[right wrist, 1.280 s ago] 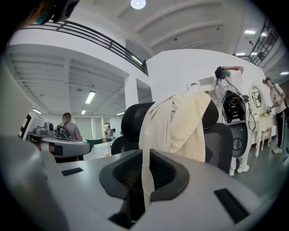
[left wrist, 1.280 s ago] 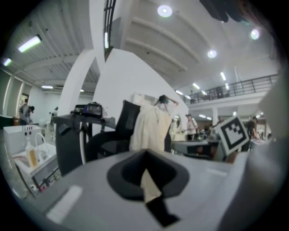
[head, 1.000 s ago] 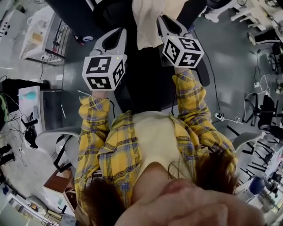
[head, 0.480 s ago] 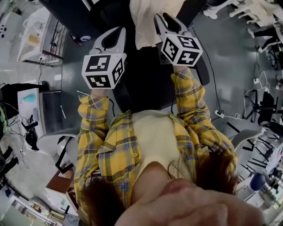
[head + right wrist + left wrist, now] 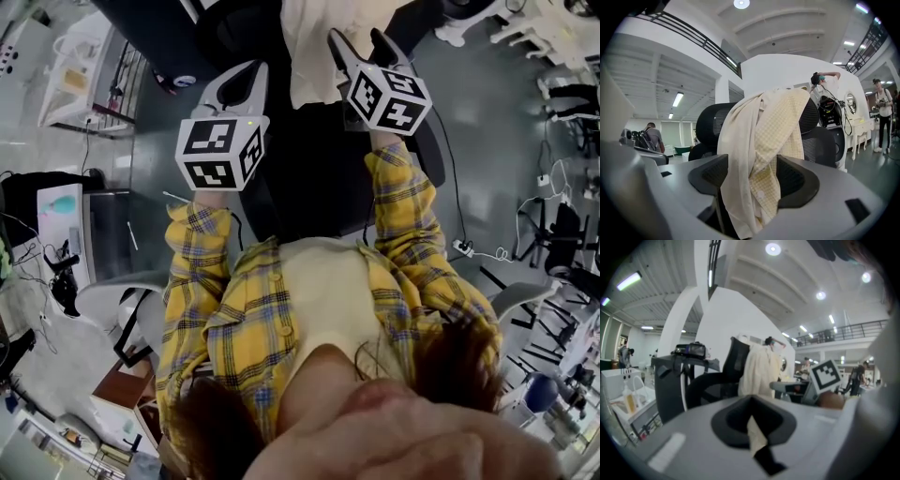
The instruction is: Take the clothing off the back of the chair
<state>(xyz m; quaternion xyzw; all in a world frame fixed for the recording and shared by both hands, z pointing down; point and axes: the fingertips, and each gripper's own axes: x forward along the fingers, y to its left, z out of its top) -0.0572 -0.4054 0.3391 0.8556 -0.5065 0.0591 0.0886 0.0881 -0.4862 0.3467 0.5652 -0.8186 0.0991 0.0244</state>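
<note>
A cream checked garment (image 5: 759,154) hangs over the back of a black mesh office chair (image 5: 710,122). From the head view the garment (image 5: 309,47) lies at the top centre on the chair (image 5: 309,159). My right gripper (image 5: 752,176) has its jaws opening, and the cloth hangs loosely between the two pads. It sits at the garment's right edge (image 5: 361,37). My left gripper (image 5: 239,75) is held to the left of the garment, over the chair's dark edge. Its jaws (image 5: 751,420) are closed together, and the garment (image 5: 759,371) hangs well ahead of them.
A power strip (image 5: 464,248) and cables lie on the grey floor to the right. A grey chair (image 5: 103,300) and cluttered desks (image 5: 80,75) stand on the left. A person (image 5: 883,112) stands far off at the right.
The right gripper's jaws have swung apart from shut and now straddle the cloth; that gripper has crept slightly forward. The left gripper has stayed put.
</note>
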